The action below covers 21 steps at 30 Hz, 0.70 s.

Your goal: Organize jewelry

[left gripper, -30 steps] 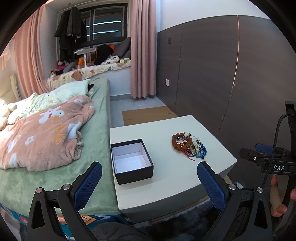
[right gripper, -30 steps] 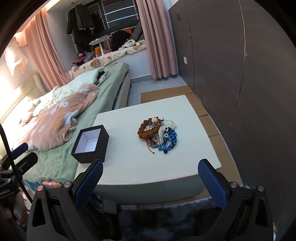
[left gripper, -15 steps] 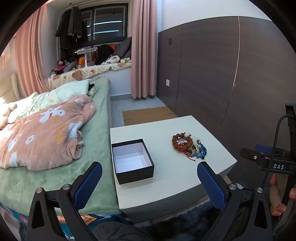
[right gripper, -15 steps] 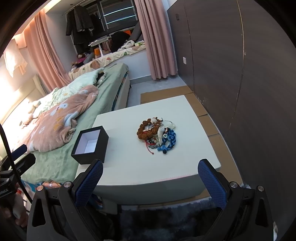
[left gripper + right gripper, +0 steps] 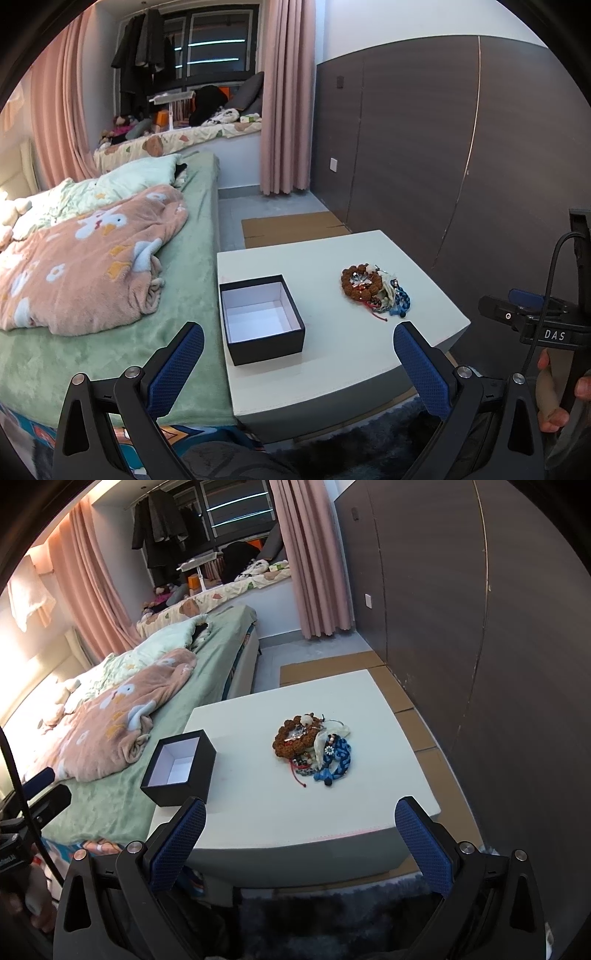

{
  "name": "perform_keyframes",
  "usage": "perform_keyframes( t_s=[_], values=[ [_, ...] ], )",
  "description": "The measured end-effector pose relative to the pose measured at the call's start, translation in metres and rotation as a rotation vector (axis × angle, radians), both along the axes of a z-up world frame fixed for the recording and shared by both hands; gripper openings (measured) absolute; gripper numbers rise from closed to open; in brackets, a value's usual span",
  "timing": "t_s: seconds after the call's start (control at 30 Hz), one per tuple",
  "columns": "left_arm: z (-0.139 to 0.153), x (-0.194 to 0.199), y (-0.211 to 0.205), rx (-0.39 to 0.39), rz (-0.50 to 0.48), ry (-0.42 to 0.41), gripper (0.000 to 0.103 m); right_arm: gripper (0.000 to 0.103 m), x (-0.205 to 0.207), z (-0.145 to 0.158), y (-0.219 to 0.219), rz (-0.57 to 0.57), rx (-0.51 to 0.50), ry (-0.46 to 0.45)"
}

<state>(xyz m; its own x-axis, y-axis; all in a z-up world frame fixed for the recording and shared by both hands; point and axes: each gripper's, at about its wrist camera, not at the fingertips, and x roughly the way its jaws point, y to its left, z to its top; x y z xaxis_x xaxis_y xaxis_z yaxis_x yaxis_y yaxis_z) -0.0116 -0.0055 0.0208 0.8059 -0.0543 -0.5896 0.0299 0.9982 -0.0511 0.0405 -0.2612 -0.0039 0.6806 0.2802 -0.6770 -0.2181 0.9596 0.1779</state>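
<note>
1. A tangled heap of jewelry (image 5: 313, 746) is seen on the right half of a white bedside table (image 5: 258, 805), well apart from an open black gift box (image 5: 179, 766) set at the table's left edge beside the bed (image 5: 177, 332).
2. The heap is made up of a brown beaded bracelet (image 5: 291, 738), a blue braided bracelet (image 5: 338, 762), a red cord (image 5: 298, 773) and some pale pieces; they overlap, so that one must be picked off the pile at a time.
3. The box is left lidless, its white interior bare; it is judged to be the intended container, placed within reach of the left side.
4. The left gripper (image 5: 298, 363) is held short of the table's near edge, its jaws spread wide and nothing between them; the box lies ahead of it, probably so that it can be steadied.
5. The right gripper (image 5: 301, 840) is likewise held back from the table with jaws wide and empty, and is pointed towards the heap, which suggests it is meant to do the picking.
6. No piece is yet in the box; sorting is judged not to have begun.
</note>
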Motion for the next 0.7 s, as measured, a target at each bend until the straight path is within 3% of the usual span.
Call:
perform_keyframes(
  t_s=[0.4,0.7],
  values=[
    [-0.003,0.010,-0.001,-0.006,-0.018,0.010,0.102,0.103,0.006,-0.009,-0.010,-0.025,-0.001,-0.020],
    [-0.011,0.041,-0.015,-0.030,-0.051,0.034,0.102,0.103,0.024,-0.017,-0.034,-0.081,0.049,0.013]
  ],
)
